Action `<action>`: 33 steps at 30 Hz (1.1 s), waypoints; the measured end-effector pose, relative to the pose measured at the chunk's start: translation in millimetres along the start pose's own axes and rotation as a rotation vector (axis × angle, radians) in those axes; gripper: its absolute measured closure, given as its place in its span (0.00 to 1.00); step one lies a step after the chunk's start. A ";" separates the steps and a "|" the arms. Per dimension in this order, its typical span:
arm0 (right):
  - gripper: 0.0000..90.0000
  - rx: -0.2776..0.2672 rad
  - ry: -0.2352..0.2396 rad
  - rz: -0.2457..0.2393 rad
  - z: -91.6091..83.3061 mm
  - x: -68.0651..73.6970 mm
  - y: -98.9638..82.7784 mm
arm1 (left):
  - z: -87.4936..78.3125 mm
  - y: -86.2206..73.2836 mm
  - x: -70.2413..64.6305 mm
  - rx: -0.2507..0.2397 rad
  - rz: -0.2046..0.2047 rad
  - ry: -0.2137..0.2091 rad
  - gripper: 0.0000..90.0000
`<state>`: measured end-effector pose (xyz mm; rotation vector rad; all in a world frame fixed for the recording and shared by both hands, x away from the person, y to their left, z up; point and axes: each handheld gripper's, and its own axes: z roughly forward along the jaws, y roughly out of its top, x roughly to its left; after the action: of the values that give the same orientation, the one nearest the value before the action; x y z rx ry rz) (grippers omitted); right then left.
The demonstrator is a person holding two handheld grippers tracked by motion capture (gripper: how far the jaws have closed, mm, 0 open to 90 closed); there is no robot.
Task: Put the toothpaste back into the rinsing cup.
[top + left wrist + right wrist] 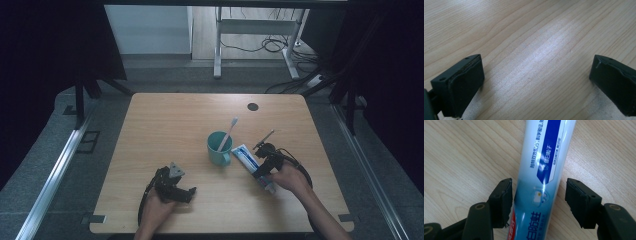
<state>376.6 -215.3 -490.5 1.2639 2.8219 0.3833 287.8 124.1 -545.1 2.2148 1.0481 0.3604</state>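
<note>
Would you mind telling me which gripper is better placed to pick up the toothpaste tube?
The right. The right gripper already straddles the toothpaste tube, with a small gap beside each jaw, so it probably only needs to close. The left gripper stands open over bare table, on the far side of the teal cup.

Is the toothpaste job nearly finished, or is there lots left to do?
The toothbrush already stands in the cup. The right claw straddles the toothpaste, which lies flat on the table, with a gap on one side, so no grip. The left claw sits open and empty. Probably the toothpaste is all that's left.
</note>
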 end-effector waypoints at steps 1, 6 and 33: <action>0.43 0.013 -0.002 0.001 0.6 0.0 1.9 | 0.0 0.0 0.0 0.000 0.000 0.000 0.00; 0.42 0.076 -0.010 0.009 5.2 -0.7 11.5 | 0.0 0.0 0.0 0.000 0.000 0.000 0.00; 0.57 0.200 -0.026 0.051 21.0 -0.5 44.3 | -0.1 0.1 0.2 0.001 0.004 0.000 0.00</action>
<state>412.0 -182.8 -500.6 1.3664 2.8704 0.0856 287.9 124.3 -545.0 2.2174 1.0445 0.3619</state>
